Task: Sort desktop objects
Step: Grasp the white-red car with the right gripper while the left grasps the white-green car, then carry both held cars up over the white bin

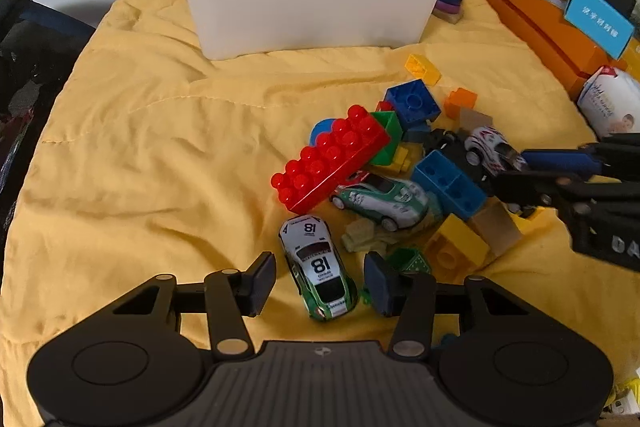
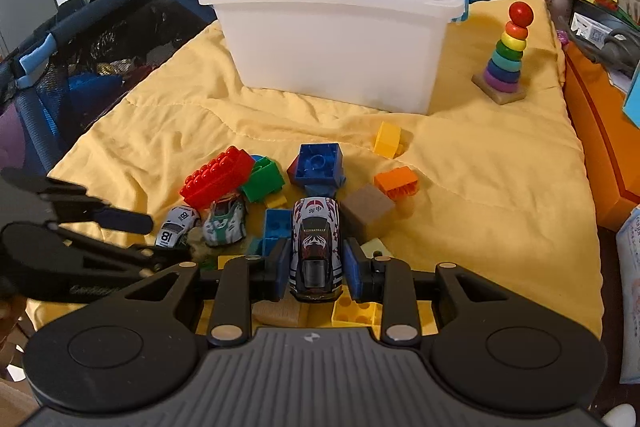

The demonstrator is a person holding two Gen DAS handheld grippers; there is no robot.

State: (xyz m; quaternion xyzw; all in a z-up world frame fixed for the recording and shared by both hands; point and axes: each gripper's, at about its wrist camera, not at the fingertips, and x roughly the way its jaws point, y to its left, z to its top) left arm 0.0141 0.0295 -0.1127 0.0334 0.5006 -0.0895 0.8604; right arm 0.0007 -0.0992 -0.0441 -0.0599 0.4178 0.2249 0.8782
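Clamping its jaws on a white toy car with red flame markings (image 2: 316,247) above the block pile, the right gripper (image 2: 316,267) contrasts the left gripper (image 1: 320,281), jaws open around a green-and-white number-81 car (image 1: 318,267) on the yellow quilt (image 1: 160,147).

You are holding your left gripper (image 1: 320,283) with fingers spread wide; your right gripper (image 2: 316,265) is reaching forward, fingers nearly closed.

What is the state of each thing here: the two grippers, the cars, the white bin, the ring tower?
Left gripper: open, fingers either side of the number 81 car, not touching.
Right gripper: fingers close beside the flame-pattern car; contact unclear.
Green and white car: on its wheels, in the block pile.
White bin: upright, no lid.
Ring tower: upright, rings stacked.
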